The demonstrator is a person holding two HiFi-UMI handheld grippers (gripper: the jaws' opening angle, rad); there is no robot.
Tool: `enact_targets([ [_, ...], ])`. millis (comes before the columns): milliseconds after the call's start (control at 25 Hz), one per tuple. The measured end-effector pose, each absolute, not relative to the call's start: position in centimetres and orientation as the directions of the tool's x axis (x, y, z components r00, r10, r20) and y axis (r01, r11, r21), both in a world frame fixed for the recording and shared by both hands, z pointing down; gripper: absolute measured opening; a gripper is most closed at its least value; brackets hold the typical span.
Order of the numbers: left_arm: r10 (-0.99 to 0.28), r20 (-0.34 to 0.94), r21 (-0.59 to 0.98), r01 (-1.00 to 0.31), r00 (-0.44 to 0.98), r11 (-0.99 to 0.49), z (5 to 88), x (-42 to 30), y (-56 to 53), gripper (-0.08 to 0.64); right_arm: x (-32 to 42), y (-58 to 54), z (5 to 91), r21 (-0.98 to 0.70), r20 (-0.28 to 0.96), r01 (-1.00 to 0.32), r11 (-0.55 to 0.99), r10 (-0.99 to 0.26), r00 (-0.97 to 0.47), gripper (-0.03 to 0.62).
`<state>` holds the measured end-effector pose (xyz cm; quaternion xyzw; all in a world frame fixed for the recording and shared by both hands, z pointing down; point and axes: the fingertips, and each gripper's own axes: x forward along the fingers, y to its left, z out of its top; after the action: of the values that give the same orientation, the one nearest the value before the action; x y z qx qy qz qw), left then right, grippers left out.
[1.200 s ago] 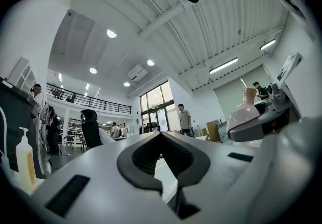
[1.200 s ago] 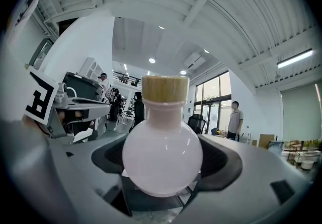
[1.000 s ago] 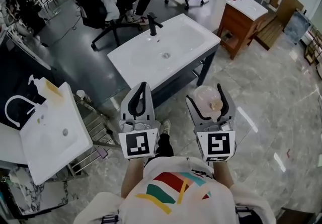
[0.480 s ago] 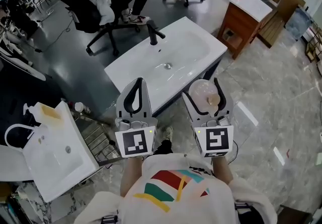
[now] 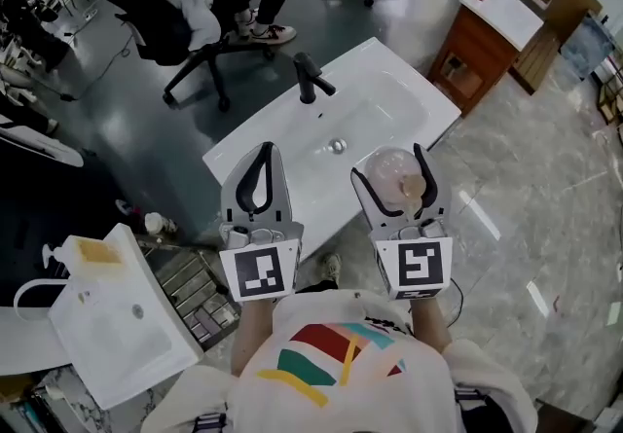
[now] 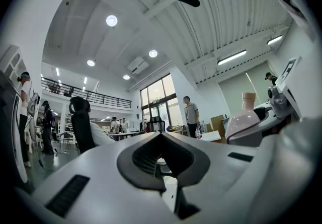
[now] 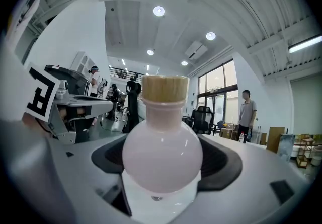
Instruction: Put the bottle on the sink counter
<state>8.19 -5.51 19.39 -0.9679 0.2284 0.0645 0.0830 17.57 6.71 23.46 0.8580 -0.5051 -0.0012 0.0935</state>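
A round pale-pink bottle [image 5: 387, 175] with a cork stopper stands upright between the fingers of my right gripper [image 5: 390, 164], which is shut on its belly. In the right gripper view the bottle [image 7: 162, 153] fills the gap of that gripper [image 7: 161, 167]. The left gripper view shows the bottle [image 6: 245, 117] at its right edge. My left gripper [image 5: 263, 168] is shut with nothing in it, level with the right one; its pads [image 6: 143, 160] meet. Both hang over the near edge of the white sink counter [image 5: 404, 90], which has a black faucet [image 5: 311, 80].
A smaller white sink [image 5: 112, 329] with a soap dispenser [image 5: 83, 251] stands at the lower left, beside a metal rack [image 5: 190, 280]. A wooden cabinet [image 5: 482, 42] with a bottle on top is at the upper right. Office chairs [image 5: 175, 42] and a seated person lie beyond the sink.
The sink counter has come nearer and now lies under both grippers' tips. The right gripper still holds the bottle; the left stays shut and empty.
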Motion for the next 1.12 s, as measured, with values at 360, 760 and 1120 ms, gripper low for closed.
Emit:
enact_targets([
  [360,-0.445,-0.114,-0.115,-0.457,0.888,-0.882,20.9,10.7,-9.1,0.017,19.9,3.1,25.8,0.111,0.176,-0.886,-0.451,-0.868,0.464,0.396],
  [760,-0.531,-0.101,-0.135,-0.540,0.842,-0.831,21.1,11.9,-10.9,0.017,22.0,0.8,25.5,0.098,0.172,-0.921,-0.376,-0.905,0.388,0.396],
  [1120,-0.587,-0.096,-0.145,-0.594,0.804,-0.791,21.2,12.5,-11.8,0.017,22.8,-0.9,25.8,0.078,0.181,-0.952,-0.296,-0.935,0.305,0.396],
])
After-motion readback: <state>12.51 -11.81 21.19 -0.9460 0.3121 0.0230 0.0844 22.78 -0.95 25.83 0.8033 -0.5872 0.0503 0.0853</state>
